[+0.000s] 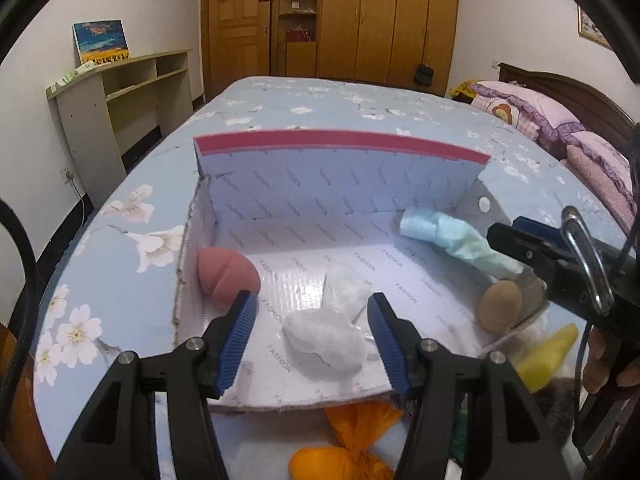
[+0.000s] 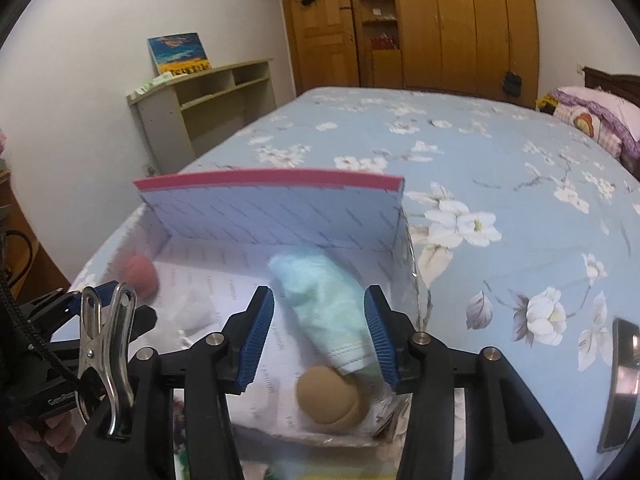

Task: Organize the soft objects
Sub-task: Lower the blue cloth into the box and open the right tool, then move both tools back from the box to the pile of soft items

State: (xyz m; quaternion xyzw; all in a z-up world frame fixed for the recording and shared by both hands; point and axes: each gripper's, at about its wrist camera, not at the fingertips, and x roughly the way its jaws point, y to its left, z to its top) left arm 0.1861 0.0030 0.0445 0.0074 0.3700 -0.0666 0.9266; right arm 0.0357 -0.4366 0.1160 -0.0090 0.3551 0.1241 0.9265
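Observation:
A white open box [image 1: 340, 184] [image 2: 272, 216] with a raised lid sits on the bed. Inside lie a pink sponge [image 1: 226, 278] [image 2: 140, 274], a white plastic-wrapped bundle [image 1: 332, 328] [image 2: 194, 312], a light blue folded cloth [image 1: 448, 238] [image 2: 324, 304] and a tan sponge [image 1: 500, 306] [image 2: 332, 396]. My left gripper [image 1: 312, 320] is open above the white bundle, its fingers either side of it. My right gripper [image 2: 320, 332] is open around the blue cloth, above the tan sponge. It also shows in the left wrist view [image 1: 560, 256].
An orange soft thing [image 1: 352, 440] and a yellow one [image 1: 548, 356] lie in front of the box. The bed [image 2: 500, 184] has a blue floral cover, with pillows [image 1: 532, 112] at the right. A dark phone [image 2: 620, 384] lies right of the box. A shelf unit [image 1: 120, 92] stands by the left wall.

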